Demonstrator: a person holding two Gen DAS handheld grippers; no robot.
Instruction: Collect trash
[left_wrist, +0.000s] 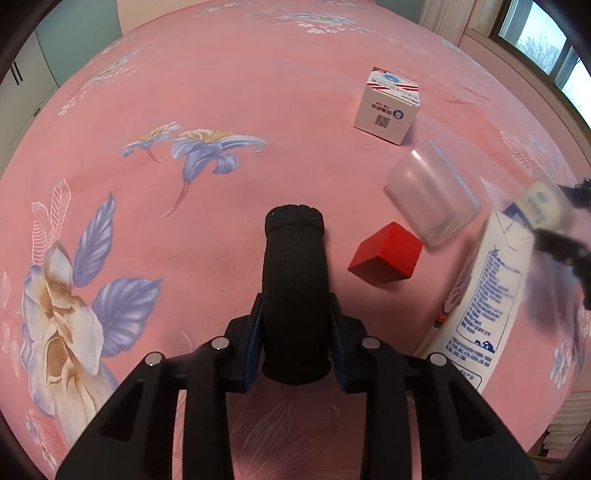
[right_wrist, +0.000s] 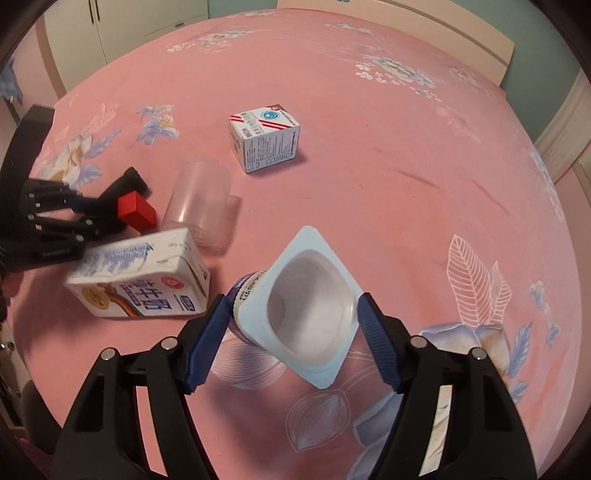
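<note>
My right gripper (right_wrist: 293, 314) is shut on an empty white yogurt cup (right_wrist: 306, 306), its square rim facing the camera, held above the pink bed sheet. The cup shows blurred at the right edge of the left wrist view (left_wrist: 541, 205). My left gripper (left_wrist: 295, 314) is shut on a black fabric roll (left_wrist: 295, 284). It also shows in the right wrist view (right_wrist: 122, 199). A white and blue milk carton (right_wrist: 144, 280) lies on its side (left_wrist: 480, 295). A clear plastic cup (left_wrist: 432, 192) lies tipped over (right_wrist: 197, 199). A small white printed box (left_wrist: 386, 105) stands further back (right_wrist: 264, 136).
A red block (left_wrist: 386, 258) lies on the sheet between my left gripper and the clear cup (right_wrist: 135, 212). The flowered pink bed sheet (left_wrist: 221, 92) covers the whole surface. A window (left_wrist: 546, 40) is at the far right, cupboards (right_wrist: 92, 33) behind.
</note>
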